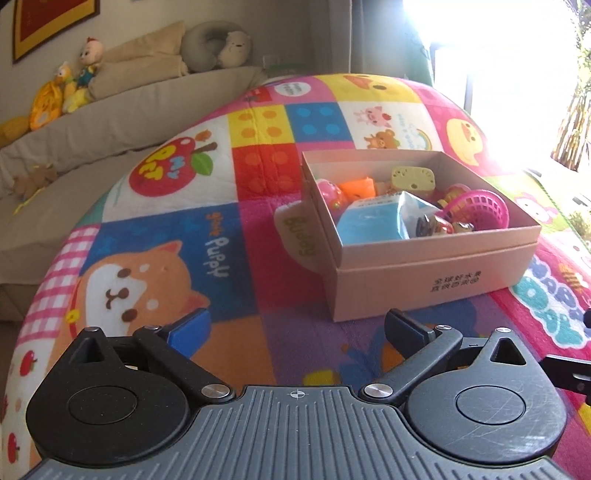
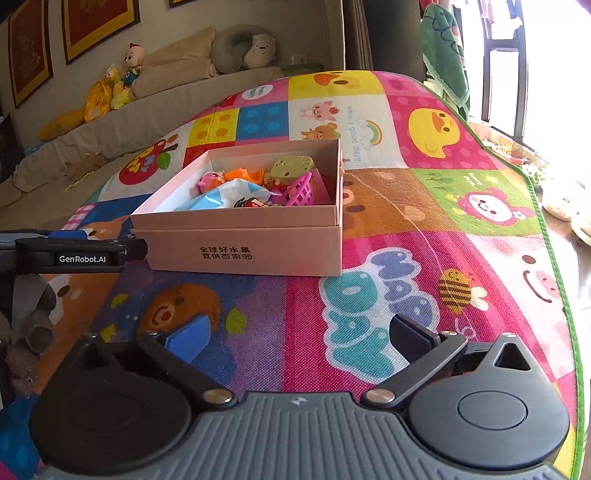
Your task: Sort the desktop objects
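Observation:
A tan cardboard box (image 1: 436, 273) stands on a colourful cartoon play mat (image 1: 221, 236). It also shows in the right wrist view (image 2: 243, 236). In it lie several toys: a pink basket (image 1: 480, 210), a blue packet (image 1: 373, 225), an orange toy (image 1: 358, 188), a yellow-green cheese-like piece (image 1: 413, 177) and a pink figure (image 1: 330, 192). My left gripper (image 1: 295, 332) is open and empty, hovering over the mat in front of the box. My right gripper (image 2: 299, 339) is open and empty, nearer the mat's front. The left gripper (image 2: 74, 251) shows at the left edge of the right wrist view.
A beige sofa (image 1: 122, 110) with plush toys (image 1: 66, 92) and cushions runs behind the mat. Framed pictures (image 2: 99, 26) hang on the wall. A bright window (image 1: 498, 55) lies to the right. The mat's green edge (image 2: 554, 258) is on the right.

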Demonstrator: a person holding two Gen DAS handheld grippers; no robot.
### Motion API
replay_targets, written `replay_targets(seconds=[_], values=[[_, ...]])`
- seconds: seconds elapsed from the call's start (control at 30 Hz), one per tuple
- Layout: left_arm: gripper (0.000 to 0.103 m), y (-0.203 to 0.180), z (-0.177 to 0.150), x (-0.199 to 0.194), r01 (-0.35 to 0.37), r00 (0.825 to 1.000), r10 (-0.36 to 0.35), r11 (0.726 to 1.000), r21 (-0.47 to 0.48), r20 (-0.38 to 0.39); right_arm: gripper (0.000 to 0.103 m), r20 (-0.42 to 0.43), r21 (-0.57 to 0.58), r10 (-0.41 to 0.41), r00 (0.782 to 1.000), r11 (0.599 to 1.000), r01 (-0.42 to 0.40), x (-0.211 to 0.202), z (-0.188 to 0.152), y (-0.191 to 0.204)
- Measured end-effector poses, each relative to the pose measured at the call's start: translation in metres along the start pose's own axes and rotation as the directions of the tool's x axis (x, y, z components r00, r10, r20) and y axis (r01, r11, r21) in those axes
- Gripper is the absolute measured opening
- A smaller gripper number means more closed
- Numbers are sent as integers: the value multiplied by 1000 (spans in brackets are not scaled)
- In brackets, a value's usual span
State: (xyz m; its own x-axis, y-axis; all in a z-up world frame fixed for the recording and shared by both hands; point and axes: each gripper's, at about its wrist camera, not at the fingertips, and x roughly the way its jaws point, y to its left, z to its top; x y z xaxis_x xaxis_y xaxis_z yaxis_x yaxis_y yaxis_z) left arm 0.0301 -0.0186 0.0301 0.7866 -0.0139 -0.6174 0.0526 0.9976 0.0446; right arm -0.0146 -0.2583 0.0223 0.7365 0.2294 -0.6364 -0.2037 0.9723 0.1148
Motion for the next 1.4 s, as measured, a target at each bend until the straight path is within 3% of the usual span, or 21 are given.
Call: replay_targets(seconds=[0.17,0.3,0.37,1.4], values=[[103,-2,-31,-18,38,998,-40,998,-47,-53,103,-52,-63,-42,998,997,38,17,-8,19],[103,-5,-47,-17,20,998,-23,998,-53,-66,103,-66,-87,-78,995,994,73,29,-9,26],[103,-9,-47,-17,-2,998,0,1000,-32,-68,103,-64,-79,-80,995,994,75,33,-6,24],[103,-6,-47,-15,10,998,-13,999,-46,-67,103,-2,-60,-88,996,994,88,30,-13,24]])
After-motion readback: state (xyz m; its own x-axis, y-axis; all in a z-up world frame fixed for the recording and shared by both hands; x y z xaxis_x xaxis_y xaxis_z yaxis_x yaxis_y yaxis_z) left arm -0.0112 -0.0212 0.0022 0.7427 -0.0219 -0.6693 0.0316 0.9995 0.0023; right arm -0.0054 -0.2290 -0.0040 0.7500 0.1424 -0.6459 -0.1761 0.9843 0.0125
